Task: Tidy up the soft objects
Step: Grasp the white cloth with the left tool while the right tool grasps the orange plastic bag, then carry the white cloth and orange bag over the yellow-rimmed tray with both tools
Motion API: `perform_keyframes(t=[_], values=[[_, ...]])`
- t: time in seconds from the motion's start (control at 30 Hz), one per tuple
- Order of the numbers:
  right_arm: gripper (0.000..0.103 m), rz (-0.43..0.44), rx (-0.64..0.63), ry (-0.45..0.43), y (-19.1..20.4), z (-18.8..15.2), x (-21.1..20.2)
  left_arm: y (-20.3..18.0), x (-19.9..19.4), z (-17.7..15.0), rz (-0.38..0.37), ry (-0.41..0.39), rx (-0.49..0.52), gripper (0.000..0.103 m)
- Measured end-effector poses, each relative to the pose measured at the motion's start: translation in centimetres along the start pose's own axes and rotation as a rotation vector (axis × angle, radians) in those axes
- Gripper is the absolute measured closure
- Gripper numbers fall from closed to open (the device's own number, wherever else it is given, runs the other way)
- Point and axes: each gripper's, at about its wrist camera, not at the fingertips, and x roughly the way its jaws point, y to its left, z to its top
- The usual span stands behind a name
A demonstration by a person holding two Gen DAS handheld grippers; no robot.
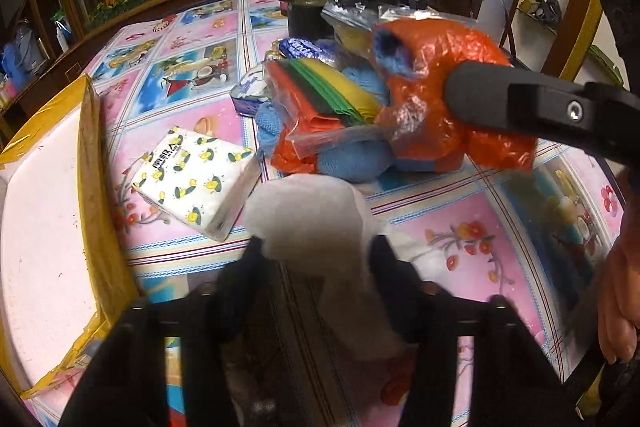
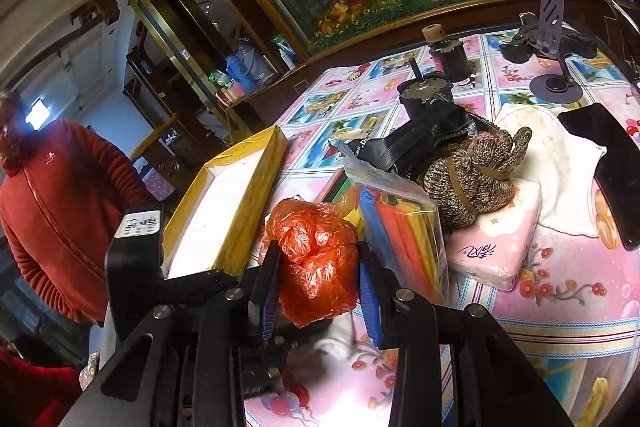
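My left gripper [image 1: 318,251] is shut on a white soft wad [image 1: 312,219] low over the flowered tablecloth, and the wad bulges out past both fingers. My right gripper [image 2: 318,267] is shut on a crumpled orange plastic bag [image 2: 316,259], held above the table. In the left wrist view that orange bag [image 1: 440,87] hangs at the right, with something blue inside it, and one right finger [image 1: 484,93] crosses it. Under the right gripper a blurred part of the white wad [image 2: 340,341] shows. The left gripper's black body [image 2: 136,259] sits at the left of the right wrist view.
A yellow-edged box [image 1: 90,163] with a white inside stands at the left. Nearby lie a white printed tissue pack [image 1: 196,183], a clear zip bag of coloured sheets [image 1: 328,99], blue knits [image 1: 352,159], a pink tissue pack [image 2: 492,243] and a brown knit bundle [image 2: 476,171]. A person in red [image 2: 60,211] stands beside the table.
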Motion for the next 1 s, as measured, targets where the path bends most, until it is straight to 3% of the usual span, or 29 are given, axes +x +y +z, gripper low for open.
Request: perform_keyframes(t=[0.03,0.13,0.4,0.87,1.0], values=[[0.065,-0.002,0.001,0.0,-0.1,0.0,0.0,0.1,-0.2,-0.1,-0.007,-0.006,-0.005,0.078],[0.065,-0.004,0.003,-0.002,-0.1,0.0,0.0,0.6,-0.5,-0.2,-0.034,-0.014,-0.029,0.084],[0.065,-0.004,0.004,-0.015,-0.1,0.1,-0.2,1.4,-2.6,-0.8,-0.095,-0.054,-0.057,0.085],[0.065,-0.011,-0.01,-0.039,0.4,0.0,-0.2,5.8,-5.8,-0.6,-0.008,-0.137,-0.147,0.084],[0.065,0.026,0.009,-0.043,1.2,0.3,0.6,8.2,-7.4,-0.4,0.015,-0.177,-0.188,0.084]])
